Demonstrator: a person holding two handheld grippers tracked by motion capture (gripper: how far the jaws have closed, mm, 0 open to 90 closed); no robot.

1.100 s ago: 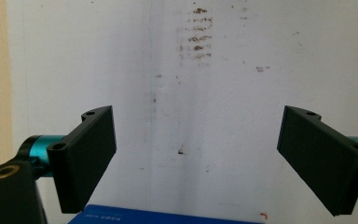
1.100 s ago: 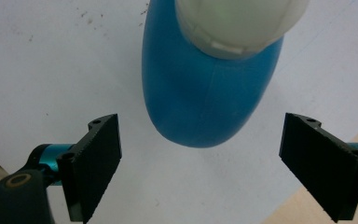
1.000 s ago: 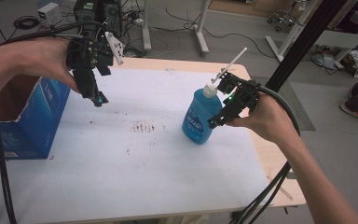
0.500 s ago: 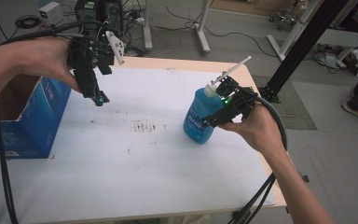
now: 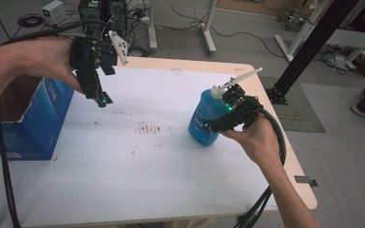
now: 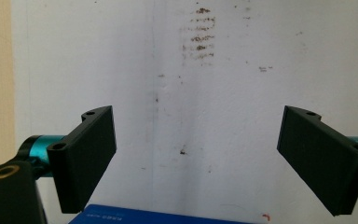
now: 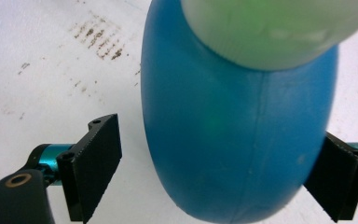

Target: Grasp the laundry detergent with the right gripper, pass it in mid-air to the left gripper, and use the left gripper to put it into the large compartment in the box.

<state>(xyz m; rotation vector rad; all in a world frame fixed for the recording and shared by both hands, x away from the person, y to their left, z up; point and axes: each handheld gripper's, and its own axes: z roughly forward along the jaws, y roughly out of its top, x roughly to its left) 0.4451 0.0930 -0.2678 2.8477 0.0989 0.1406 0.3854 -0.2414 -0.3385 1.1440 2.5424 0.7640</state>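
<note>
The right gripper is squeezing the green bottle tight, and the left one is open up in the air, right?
Not quite: the right gripper is open around the blue bottle, with a gap at one jaw, as the right gripper view shows. The left gripper is open above the table.

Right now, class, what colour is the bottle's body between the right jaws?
Blue, the bottle shows it best in the right gripper view.

In my right gripper view the blue bottle [image 7: 235, 135] runs past the top edge and hides part of my far jaw, so I cannot tell whether that jaw touches it. Its pale cap [image 7: 275, 28] is blurred and cut off. From above, the label is too small to read, and the blue box [image 5: 26, 118] is cut by the left edge.
</note>
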